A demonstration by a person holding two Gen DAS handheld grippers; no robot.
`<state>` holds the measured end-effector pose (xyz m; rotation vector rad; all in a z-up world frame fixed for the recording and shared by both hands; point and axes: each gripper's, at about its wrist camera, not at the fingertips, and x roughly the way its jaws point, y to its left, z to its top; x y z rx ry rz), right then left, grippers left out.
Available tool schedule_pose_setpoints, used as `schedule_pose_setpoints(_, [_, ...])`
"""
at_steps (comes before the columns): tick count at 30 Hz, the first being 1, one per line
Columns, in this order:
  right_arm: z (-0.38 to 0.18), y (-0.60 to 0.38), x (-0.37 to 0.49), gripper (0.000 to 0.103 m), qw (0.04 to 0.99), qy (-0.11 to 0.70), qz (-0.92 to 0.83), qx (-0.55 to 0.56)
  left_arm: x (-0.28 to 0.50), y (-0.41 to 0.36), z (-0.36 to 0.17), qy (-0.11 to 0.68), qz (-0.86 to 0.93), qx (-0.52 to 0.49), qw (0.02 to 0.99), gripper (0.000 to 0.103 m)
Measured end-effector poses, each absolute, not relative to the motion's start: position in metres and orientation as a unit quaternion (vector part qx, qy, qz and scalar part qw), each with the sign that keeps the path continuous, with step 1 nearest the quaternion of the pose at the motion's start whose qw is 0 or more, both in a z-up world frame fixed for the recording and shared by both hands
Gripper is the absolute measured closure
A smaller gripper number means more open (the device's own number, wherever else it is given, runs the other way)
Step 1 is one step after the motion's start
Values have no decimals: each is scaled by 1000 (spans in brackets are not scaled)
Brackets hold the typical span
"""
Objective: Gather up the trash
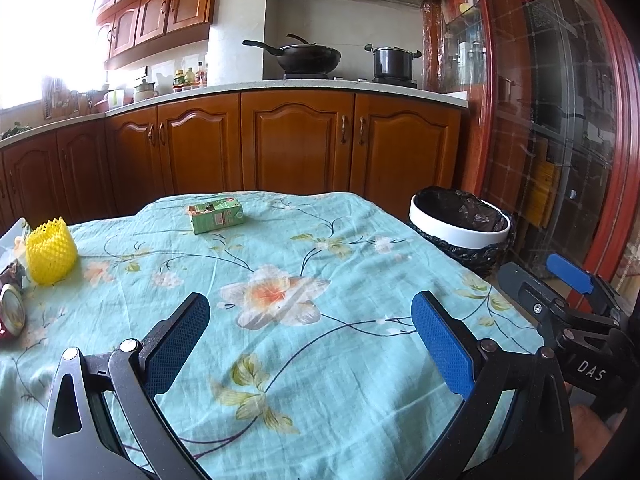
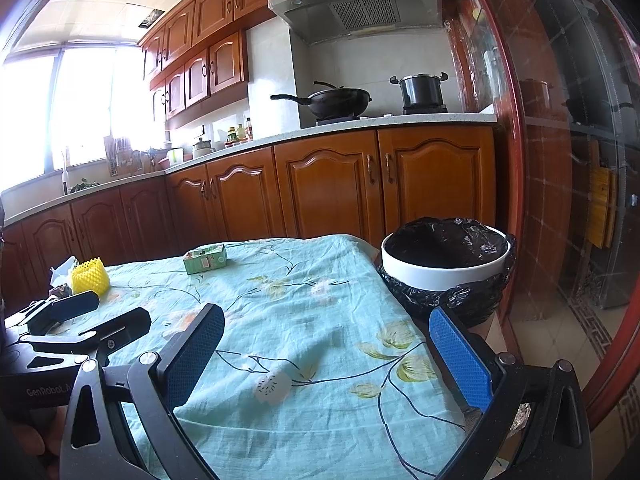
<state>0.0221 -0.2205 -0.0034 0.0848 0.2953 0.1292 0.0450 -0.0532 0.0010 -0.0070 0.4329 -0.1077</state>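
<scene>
Green carton [image 1: 216, 214] (lying flat) on tablecloth [image 1: 320, 280]

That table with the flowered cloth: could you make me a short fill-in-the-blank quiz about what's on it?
1. The foam net on the tablecloth is coloured ____.
2. The green carton lies on its ____.
3. The bin beside the table is lined with a ____ bag.
4. Both grippers, left and right, hold ____.

Answers: yellow; side; black; nothing
</scene>
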Motion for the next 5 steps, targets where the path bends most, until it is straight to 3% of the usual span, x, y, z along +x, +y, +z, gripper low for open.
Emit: schedule_pose_setpoints(5, [-3, -220, 26, 0, 985, 156, 61, 42, 49, -47, -1, 228, -52, -9, 972, 0])
